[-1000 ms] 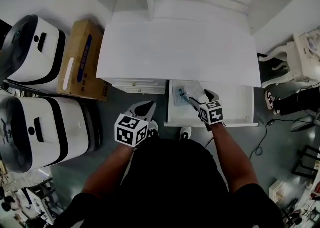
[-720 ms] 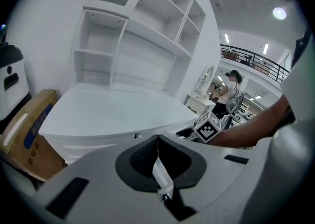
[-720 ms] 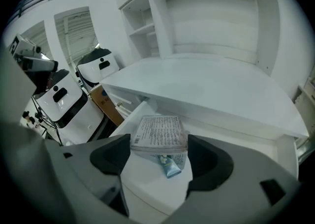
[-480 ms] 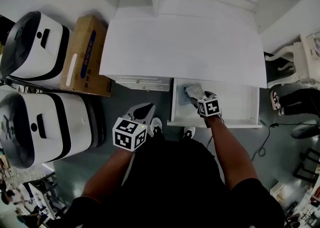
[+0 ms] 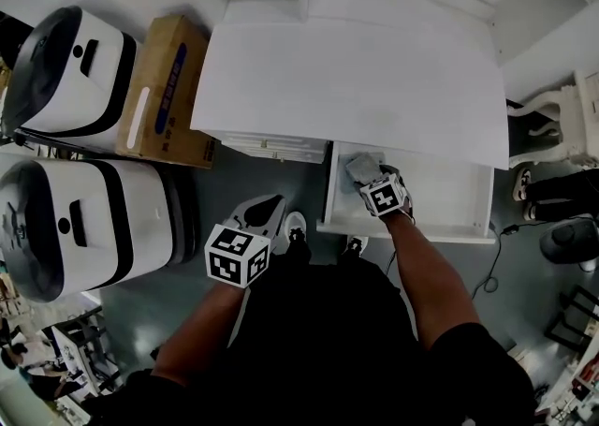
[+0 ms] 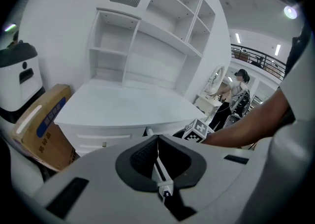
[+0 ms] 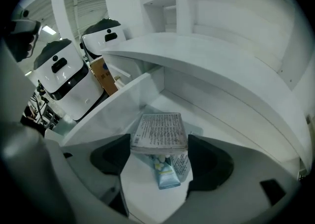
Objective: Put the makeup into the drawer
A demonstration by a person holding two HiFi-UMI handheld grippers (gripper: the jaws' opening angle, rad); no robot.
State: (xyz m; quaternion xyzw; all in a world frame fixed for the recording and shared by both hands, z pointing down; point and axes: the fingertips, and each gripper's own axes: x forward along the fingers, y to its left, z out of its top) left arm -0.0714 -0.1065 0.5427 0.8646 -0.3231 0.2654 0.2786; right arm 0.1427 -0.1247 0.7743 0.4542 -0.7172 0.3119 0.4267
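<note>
White drawer [image 5: 447,198] open at 3 o'clock — right claw [image 7: 159,142] grips the printed makeup box [image 7: 160,128] over it, 1 blue tube [image 7: 166,173] lying beneath; left claw [image 6: 156,159] closed, empty, at 7 o'clock.

Left claw [image 5: 266,209] low by the body, jaws together; right claw [image 5: 366,173] forward, tight on makeup box [image 7: 160,133].
</note>
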